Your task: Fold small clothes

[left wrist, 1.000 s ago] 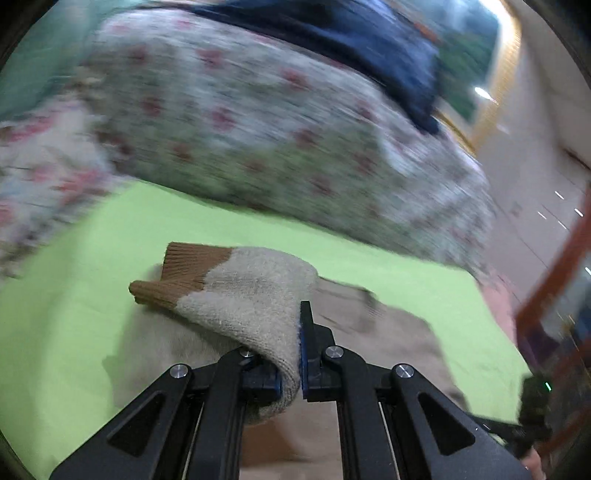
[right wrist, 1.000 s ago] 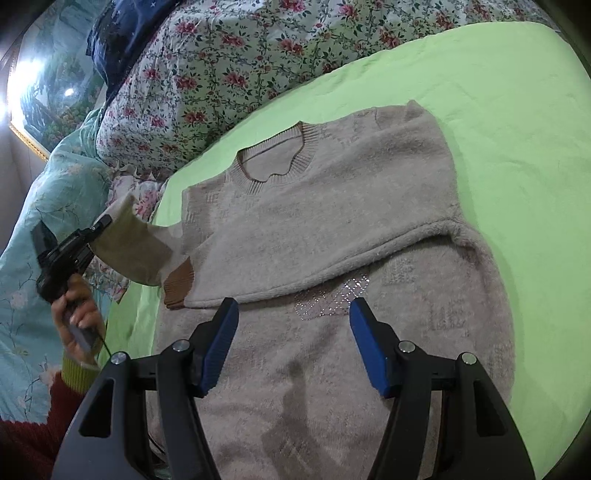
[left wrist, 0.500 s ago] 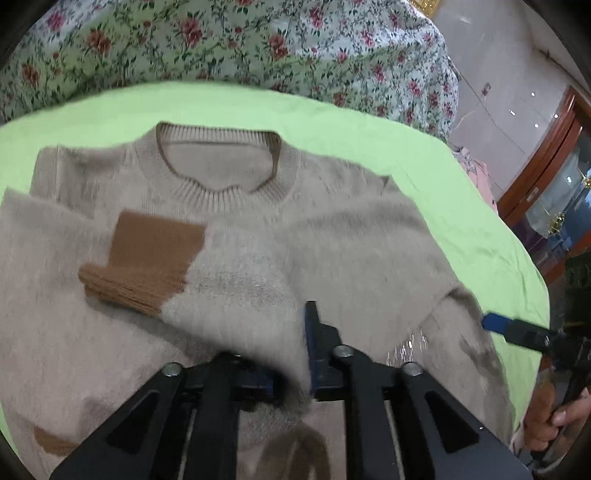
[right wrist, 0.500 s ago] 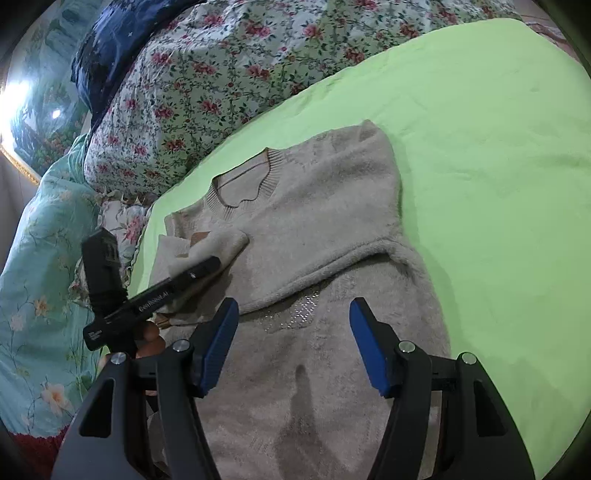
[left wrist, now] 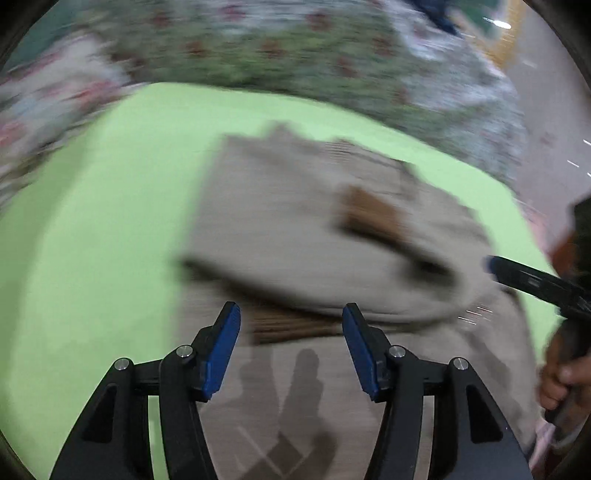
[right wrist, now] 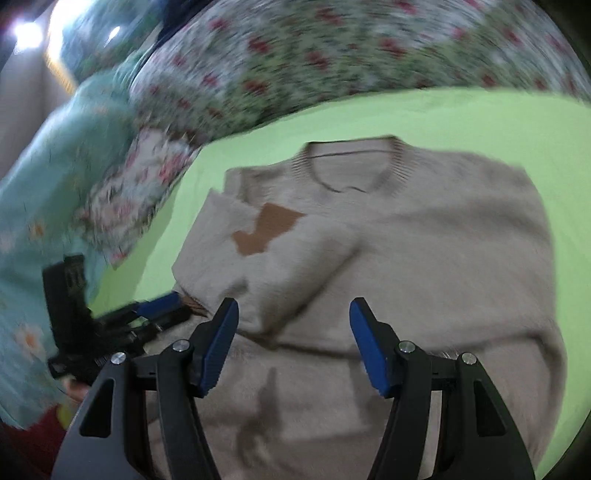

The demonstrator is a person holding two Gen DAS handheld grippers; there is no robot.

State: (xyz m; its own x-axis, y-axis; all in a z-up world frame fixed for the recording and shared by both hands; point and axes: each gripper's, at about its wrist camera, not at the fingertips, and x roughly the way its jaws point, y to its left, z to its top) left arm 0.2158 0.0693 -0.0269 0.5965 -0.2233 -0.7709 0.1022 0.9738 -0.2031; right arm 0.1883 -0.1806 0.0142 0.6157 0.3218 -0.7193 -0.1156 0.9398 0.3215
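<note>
This is looking like a bedroom in a home. A lime-green sheet is covering a bed, and a rose-patterned floral quilt is lying bunched along its far side. A turquoise flowered bedcover is spreading away at the left in the right wrist view, with dark blue bedding showing beyond the quilt. A gold-framed picture is hanging on the wall, catching a lamp's glare. Both views are blurring.
</note>
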